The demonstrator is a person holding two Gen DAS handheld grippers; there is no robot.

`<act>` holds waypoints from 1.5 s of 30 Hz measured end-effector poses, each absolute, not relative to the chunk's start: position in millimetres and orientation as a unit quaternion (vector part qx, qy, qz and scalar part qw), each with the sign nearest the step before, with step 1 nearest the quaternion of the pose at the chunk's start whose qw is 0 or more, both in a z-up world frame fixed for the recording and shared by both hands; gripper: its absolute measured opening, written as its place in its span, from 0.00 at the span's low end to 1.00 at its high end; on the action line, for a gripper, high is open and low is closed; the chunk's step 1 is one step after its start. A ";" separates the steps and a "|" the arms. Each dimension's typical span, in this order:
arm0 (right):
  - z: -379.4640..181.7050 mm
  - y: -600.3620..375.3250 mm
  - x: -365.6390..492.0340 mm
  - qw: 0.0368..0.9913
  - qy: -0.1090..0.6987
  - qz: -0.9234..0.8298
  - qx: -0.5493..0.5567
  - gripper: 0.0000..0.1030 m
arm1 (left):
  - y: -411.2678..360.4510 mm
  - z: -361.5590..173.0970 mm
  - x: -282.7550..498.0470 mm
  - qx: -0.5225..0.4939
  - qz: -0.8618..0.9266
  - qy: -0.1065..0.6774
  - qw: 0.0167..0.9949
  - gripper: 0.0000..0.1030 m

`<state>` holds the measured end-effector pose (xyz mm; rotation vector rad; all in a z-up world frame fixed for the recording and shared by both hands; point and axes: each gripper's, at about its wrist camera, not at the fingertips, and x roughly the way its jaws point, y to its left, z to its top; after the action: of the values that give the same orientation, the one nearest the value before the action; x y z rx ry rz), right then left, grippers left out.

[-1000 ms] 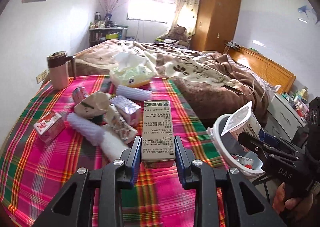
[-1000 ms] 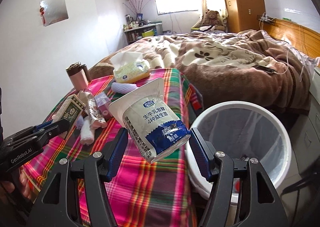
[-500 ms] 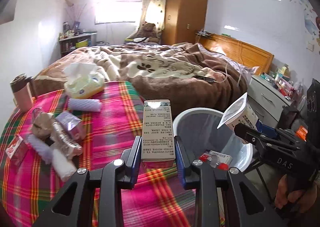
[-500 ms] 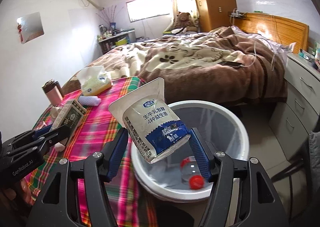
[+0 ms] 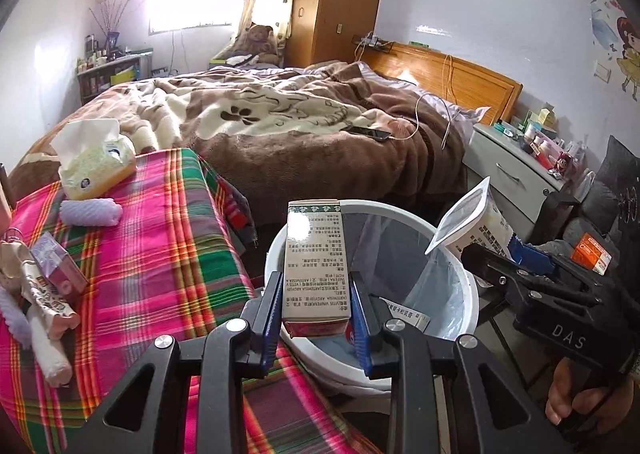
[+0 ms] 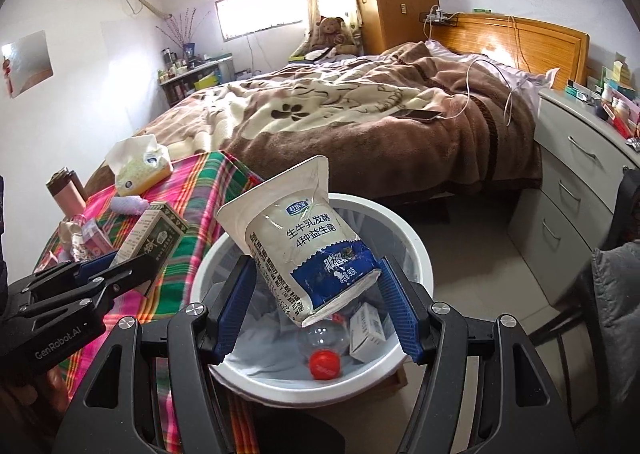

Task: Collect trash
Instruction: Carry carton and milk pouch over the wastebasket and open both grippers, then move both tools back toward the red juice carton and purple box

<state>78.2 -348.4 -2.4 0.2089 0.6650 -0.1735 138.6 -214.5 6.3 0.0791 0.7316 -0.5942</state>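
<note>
Left gripper (image 5: 316, 318) clamping printed carton (image 5: 316, 266); right gripper (image 6: 316, 306) clamping "4种益生菌" pouch (image 6: 304, 242), "DAS", "GenRobot.AI"

Both wrist views close above white bin (image 5: 472, 296), facing bed (image 6: 360, 114)

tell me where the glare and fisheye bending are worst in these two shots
Left wrist view: the window is blown out white, and the table's near edge smears below the left gripper. Right wrist view: window glare again, the headboard bows, and the milk pouch print stays sharp.
</note>
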 end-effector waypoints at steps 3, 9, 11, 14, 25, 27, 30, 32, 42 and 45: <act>-7.4 -353.3 82.4 0.932 0.336 -0.088 0.101 0.63 | -227.1 -0.5 144.9 0.048 -0.287 0.359 0.887 0.30; -14.0 -360.6 85.4 0.927 0.351 -0.089 0.099 0.63 | -237.6 -14.2 156.9 0.047 -0.288 0.379 0.878 0.31; -15.8 -362.4 86.4 0.925 0.355 -0.090 0.100 0.63 | -238.8 -18.0 160.3 0.042 -0.289 0.386 0.875 0.31; -19.4 -363.4 89.9 0.921 0.366 -0.094 0.092 0.63 | -236.9 -22.1 166.0 0.029 -0.295 0.396 0.869 0.33; -15.9 -361.4 87.7 0.924 0.360 -0.100 0.082 0.71 | -223.9 -20.2 164.1 0.025 -0.288 0.392 0.873 0.49; -14.2 -358.8 86.9 0.925 0.357 -0.097 0.081 0.71 | -217.5 -18.2 162.1 0.021 -0.287 0.390 0.875 0.49; -12.1 -353.7 86.4 0.927 0.354 -0.091 0.083 0.71 | -209.3 -14.8 159.0 0.017 -0.281 0.387 0.878 0.49; -10.1 -350.7 85.3 0.929 0.350 -0.086 0.085 0.71 | -202.5 -12.9 155.6 0.016 -0.276 0.385 0.881 0.49; -4.0 -325.3 86.6 0.936 0.336 -0.061 0.086 0.71 | -152.2 -1.3 146.7 -0.016 -0.241 0.366 0.899 0.49; -3.0 -316.5 87.9 0.938 0.333 -0.051 0.088 0.71 | -133.2 2.1 144.8 -0.021 -0.225 0.357 0.906 0.49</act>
<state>87.9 -316.5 -3.0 0.1788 0.6797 -0.1041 144.8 -133.2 2.1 -0.0441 0.7381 -0.4638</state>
